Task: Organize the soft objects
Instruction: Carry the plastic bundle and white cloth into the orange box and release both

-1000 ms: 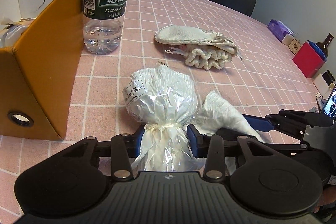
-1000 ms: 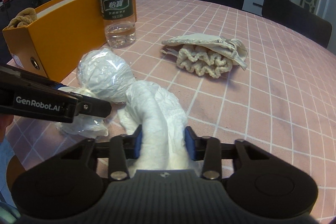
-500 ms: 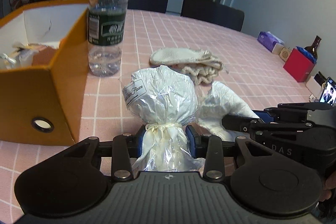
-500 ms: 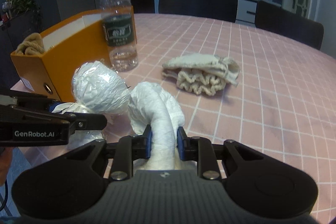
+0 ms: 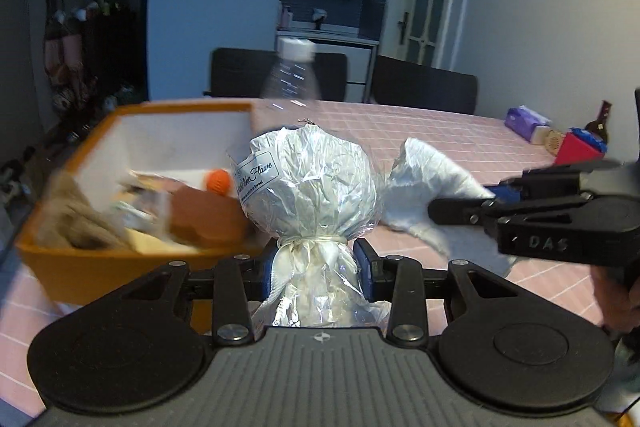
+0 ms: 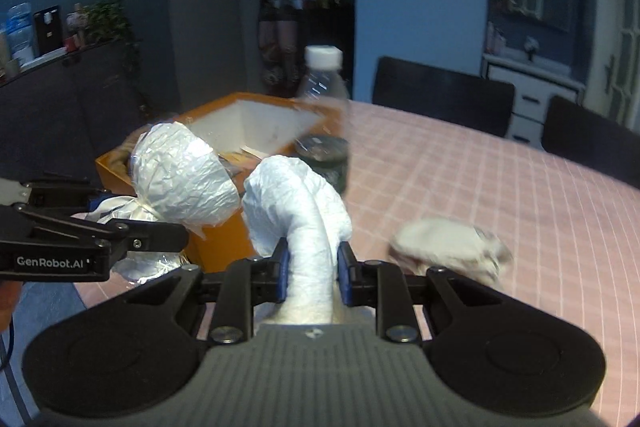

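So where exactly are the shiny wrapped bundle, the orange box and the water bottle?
shiny wrapped bundle (image 5: 310, 183): left wrist view, on its crinkled round head above the tie.
orange box (image 5: 92, 263): left wrist view, on its near outer wall.
water bottle (image 6: 323, 85): right wrist view, on its clear shoulder below the white cap.

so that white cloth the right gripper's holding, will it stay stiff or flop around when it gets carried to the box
Probably floppy: the white cloth bends over above the right gripper and its free end droops. It looks light, since a narrow pinch holds it up. Its loose end could snag the orange box rim or brush the water bottle nearby.
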`<state>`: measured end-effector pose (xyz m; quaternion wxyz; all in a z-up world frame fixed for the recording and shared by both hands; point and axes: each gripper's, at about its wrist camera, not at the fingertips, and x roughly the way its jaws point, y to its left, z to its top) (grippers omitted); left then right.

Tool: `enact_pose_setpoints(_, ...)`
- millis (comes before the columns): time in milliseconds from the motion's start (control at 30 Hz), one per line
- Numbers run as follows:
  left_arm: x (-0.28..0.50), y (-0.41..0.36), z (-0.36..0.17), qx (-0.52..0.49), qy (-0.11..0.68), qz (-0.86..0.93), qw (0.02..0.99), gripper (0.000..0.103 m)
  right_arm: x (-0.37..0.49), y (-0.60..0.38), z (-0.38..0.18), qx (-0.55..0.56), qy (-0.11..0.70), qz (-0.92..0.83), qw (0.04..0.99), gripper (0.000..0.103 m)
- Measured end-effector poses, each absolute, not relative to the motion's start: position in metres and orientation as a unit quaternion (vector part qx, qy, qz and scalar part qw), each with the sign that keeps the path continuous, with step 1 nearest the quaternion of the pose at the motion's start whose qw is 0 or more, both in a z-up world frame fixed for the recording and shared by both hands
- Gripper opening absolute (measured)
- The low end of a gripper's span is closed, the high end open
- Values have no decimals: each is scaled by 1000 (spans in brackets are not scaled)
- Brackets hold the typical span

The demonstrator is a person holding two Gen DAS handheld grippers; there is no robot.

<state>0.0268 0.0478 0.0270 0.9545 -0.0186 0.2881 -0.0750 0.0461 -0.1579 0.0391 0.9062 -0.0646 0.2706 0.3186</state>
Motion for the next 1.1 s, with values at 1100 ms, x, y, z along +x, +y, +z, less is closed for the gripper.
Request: enact_pose_setpoints(1100, 168, 163, 14, 28, 505, -22, 862, 46, 194, 78, 8, -199, 436, 383, 790, 24)
